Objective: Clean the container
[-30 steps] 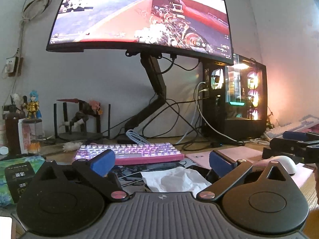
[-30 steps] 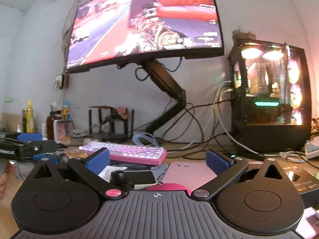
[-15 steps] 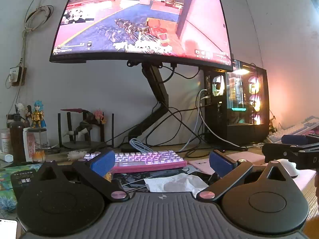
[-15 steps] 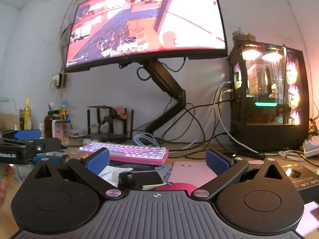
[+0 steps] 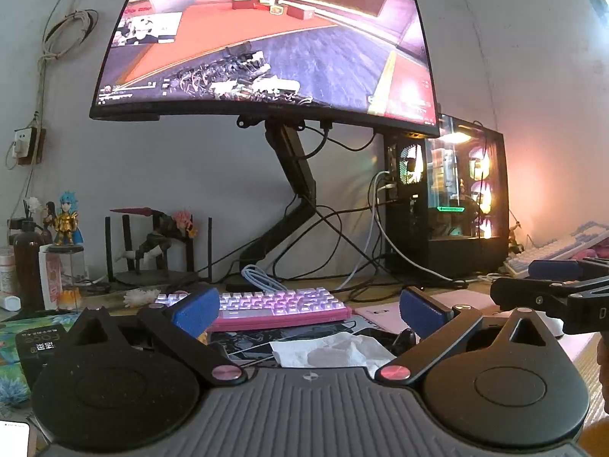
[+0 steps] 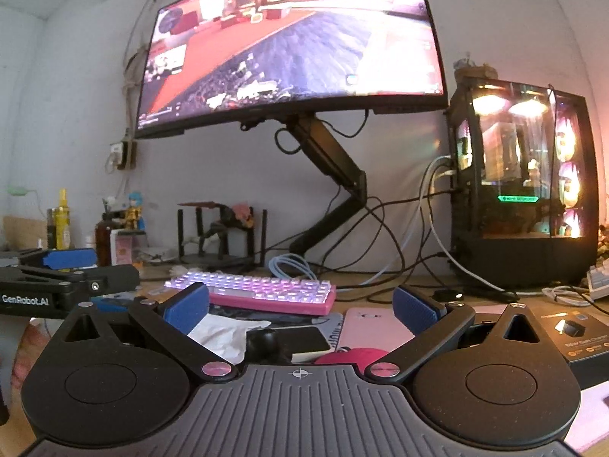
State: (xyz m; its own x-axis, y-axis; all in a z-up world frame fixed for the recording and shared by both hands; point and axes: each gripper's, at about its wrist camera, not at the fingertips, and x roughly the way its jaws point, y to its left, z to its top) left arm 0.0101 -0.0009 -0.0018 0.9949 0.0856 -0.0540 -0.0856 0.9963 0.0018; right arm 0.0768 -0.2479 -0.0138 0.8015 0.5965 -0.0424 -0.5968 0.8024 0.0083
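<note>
Your left gripper [image 5: 308, 306] level over desk [image 5: 472, 289], fingers apart, empty, aimed at pink keyboard [image 5: 278, 304]. Crumpled tissue [image 5: 331, 350] lies flat just below. Your right gripper [image 6: 300, 306] alongside, fingers apart, empty. Container: cannot tell which item.
</note>
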